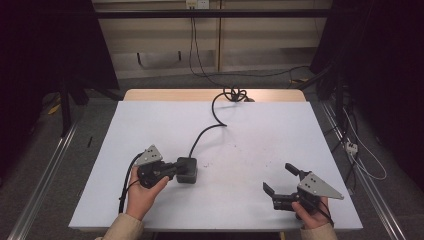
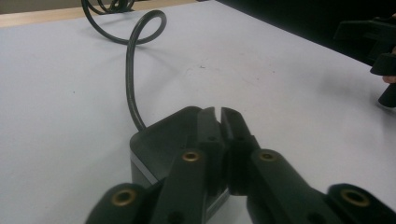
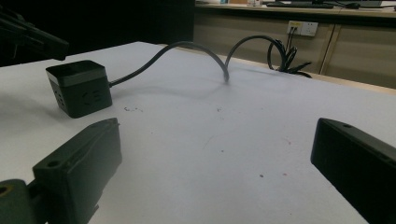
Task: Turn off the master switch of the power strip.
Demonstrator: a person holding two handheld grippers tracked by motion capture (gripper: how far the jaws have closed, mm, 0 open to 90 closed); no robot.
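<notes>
**Left claw at the cube, right claw waiting**

High view: left gripper [image 1: 172, 170] against black power cube [image 1: 186, 169] mid-table, probably steadying it.

Left gripper view: jaws nearly closed over the cube's top; actual grip unclear.

Right gripper view: right gripper [image 3: 210, 172] wide open, empty, facing the cube, cable [image 3: 196, 49] trailing off.

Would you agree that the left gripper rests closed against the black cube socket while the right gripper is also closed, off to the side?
Not quite: the right gripper is open, its jaws spread wide in the right gripper view. The left gripper is closed at the black cube socket.
</notes>
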